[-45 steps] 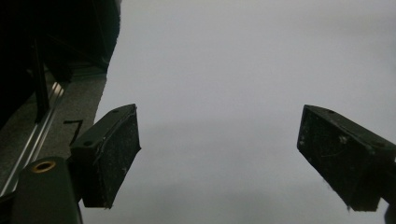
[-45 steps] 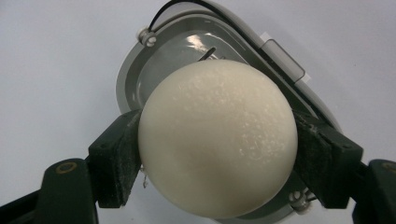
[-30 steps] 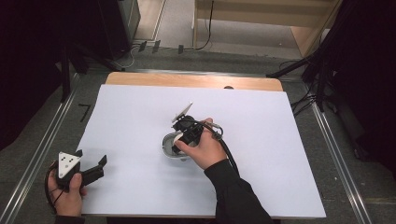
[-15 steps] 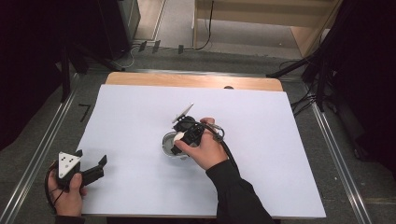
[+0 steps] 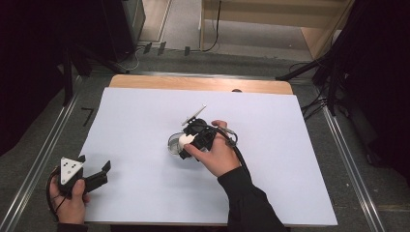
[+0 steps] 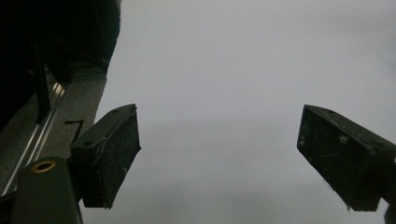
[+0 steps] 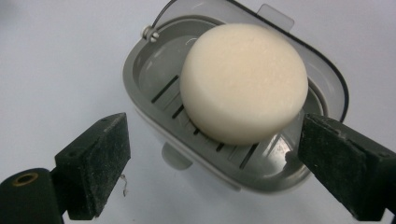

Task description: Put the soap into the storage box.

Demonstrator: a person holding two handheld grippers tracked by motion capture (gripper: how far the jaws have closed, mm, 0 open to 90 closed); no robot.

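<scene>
Plainly, the table (image 5: 290,159) gives a wide white surface, and the grey soap dish (image 7: 154,70) sits near its middle with the round soap bar (image 7: 245,81) resting on the slats inside. The right gripper (image 7: 212,161) hovers just over it; its jaws have just been opening and stand apart on either side, pressing nothing. A careless withdrawal could clip the rim and tip the light dish — or skid it. The left gripper (image 6: 219,154) waits spread at the table's near left corner.
</scene>
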